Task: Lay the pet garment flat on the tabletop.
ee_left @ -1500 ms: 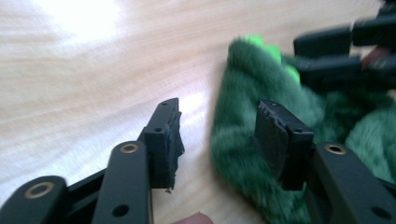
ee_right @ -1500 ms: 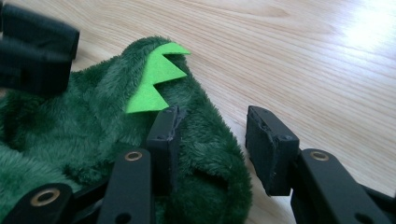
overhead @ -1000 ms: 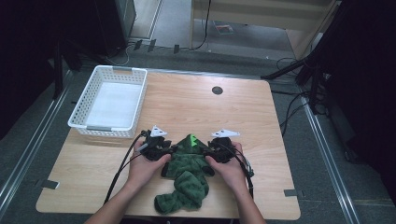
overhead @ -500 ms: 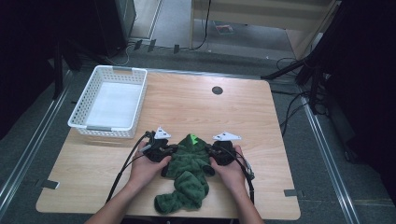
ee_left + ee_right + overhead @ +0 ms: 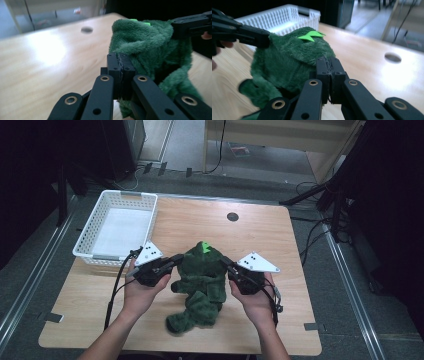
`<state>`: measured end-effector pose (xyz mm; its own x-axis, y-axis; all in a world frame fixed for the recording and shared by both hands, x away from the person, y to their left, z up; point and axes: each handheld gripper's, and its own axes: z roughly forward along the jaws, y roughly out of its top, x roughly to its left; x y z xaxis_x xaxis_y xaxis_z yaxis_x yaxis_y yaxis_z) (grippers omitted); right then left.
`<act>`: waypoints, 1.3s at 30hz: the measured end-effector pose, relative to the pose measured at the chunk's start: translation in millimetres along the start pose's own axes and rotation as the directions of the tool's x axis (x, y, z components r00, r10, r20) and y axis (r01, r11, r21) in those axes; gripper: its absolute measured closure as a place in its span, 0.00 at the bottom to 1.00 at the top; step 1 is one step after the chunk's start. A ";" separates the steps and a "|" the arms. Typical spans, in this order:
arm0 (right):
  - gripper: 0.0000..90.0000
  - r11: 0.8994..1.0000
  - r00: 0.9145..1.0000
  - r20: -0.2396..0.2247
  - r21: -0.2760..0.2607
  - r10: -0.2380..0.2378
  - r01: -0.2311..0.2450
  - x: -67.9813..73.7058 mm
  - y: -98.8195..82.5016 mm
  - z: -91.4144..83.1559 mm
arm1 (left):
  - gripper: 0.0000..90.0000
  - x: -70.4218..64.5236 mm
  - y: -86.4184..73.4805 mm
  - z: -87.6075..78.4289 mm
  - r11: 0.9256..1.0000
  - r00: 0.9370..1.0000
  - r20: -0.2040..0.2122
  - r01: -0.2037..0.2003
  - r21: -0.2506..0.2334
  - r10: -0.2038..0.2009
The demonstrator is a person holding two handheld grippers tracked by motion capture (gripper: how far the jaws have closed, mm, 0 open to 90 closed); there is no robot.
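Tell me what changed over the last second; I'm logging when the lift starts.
Both tools closed on the green plush toy: the left tool and the right tool each pinch its fabric at one side. The hands then rose, so the toy's top end with the bright green tag is lifted while its lower end hangs down to the table. The white basket stayed where it was.

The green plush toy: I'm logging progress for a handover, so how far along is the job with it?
Done: both grippers are shut on the green plush toy, the left gripper on one side, the right gripper on the other. In hand: the toy's top is lifted while its tail trails low over the table. Left: probably carrying it to the white basket, which holds no toy yet.
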<state>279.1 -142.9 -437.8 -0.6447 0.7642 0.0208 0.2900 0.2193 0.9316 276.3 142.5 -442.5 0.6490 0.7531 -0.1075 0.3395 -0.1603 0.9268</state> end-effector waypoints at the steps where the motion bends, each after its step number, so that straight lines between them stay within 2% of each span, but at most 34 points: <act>1: 0.99 1.000 1.000 -0.003 -0.020 -0.011 0.010 2.4 5.9 -5.4 | 1.00 -2.3 4.4 -6.1 1.000 1.000 0.003 -0.012 -0.020 0.012; 6: 0.99 0.992 0.997 -0.020 -0.111 -0.069 0.067 18.2 34.0 -32.9 | 1.00 -13.4 24.8 -35.7 0.991 0.998 0.009 -0.062 -0.120 0.063; 11: 0.99 0.981 0.993 -0.037 -0.165 -0.114 0.107 30.9 54.4 -51.1 | 1.00 -22.0 42.9 -57.3 0.979 0.995 0.016 -0.093 -0.181 0.098; 15: 0.99 0.975 0.992 -0.052 -0.196 -0.118 0.106 36.1 62.0 -61.2 | 1.00 -29.9 53.2 -71.5 0.970 0.992 0.022 -0.120 -0.213 0.127; 19: 0.99 0.964 0.989 -0.058 -0.237 -0.135 0.118 43.0 67.7 -74.9 | 0.99 -38.0 60.0 -84.4 0.964 0.988 0.038 -0.139 -0.226 0.152; 23: 0.99 0.952 0.984 -0.071 -0.270 -0.165 0.141 55.7 76.8 -96.1 | 0.99 -46.3 66.1 -101.9 0.959 0.982 0.094 -0.137 -0.250 0.165; 25: 0.99 0.943 0.979 -0.076 -0.292 -0.191 0.161 64.2 81.8 -108.6 | 0.99 -50.8 69.9 -111.0 0.957 0.973 0.145 -0.137 -0.256 0.178; 26: 0.99 0.942 0.978 -0.082 -0.294 -0.194 0.163 67.7 83.8 -113.8 | 0.99 -52.4 71.3 -114.5 0.956 0.969 0.169 -0.131 -0.261 0.179; 28: 0.99 0.942 0.975 -0.107 -0.297 -0.195 0.156 71.6 86.3 -118.6 | 0.99 -52.2 72.7 -116.2 0.960 0.962 0.212 -0.114 -0.257 0.171; 29: 0.99 0.944 0.974 -0.114 -0.292 -0.195 0.155 71.8 86.2 -118.1 | 0.99 -49.8 72.0 -113.5 0.963 0.963 0.213 -0.110 -0.246 0.165; 30: 0.98 0.946 0.974 -0.107 -0.280 -0.199 0.162 71.3 84.8 -115.0 | 0.99 -46.0 70.1 -107.8 0.969 0.967 0.204 -0.103 -0.225 0.150; 31: 0.98 0.951 0.975 -0.099 -0.261 -0.198 0.167 69.0 82.3 -109.3 | 0.98 -40.0 67.0 -99.9 0.977 0.971 0.205 -0.085 -0.194 0.125; 32: 0.98 0.959 0.979 -0.098 -0.237 -0.181 0.153 64.4 78.4 -101.3 | 0.98 -33.5 62.2 -90.1 0.984 0.976 0.196 -0.063 -0.165 0.096; 33: 0.98 0.968 0.982 -0.101 -0.212 -0.159 0.135 57.6 73.3 -91.2 | 0.98 -27.1 56.3 -78.8 0.990 0.983 0.165 -0.060 -0.131 0.082; 34: 0.98 0.977 0.986 -0.099 -0.181 -0.136 0.117 49.3 67.0 -79.4 | 0.98 -19.7 49.4 -65.5 0.994 0.987 0.144 -0.055 -0.095 0.068; 36: 0.99 0.990 0.993 -0.081 -0.116 -0.085 0.075 31.6 51.4 -53.1 | 0.98 -3.6 31.9 -35.2 0.999 0.995 0.091 -0.027 -0.031 0.030; 37: 0.99 0.995 0.996 -0.079 -0.090 -0.051 0.044 22.5 43.1 -38.9 | 0.98 5.6 22.5 -19.3 1.000 0.998 0.070 -0.005 0.008 0.004; 39: 0.99 0.999 0.999 -0.047 -0.037 -0.021 0.019 5.8 26.6 -9.7 | 0.99 23.0 3.9 11.8 0.996 0.999 0.018 0.045 0.073 -0.047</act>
<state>276.2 -138.5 -409.3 -0.6833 0.7299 0.0187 0.2516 0.2114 0.9445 300.6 151.7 -445.5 0.6449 0.7479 -0.1574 0.4172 -0.1721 0.8924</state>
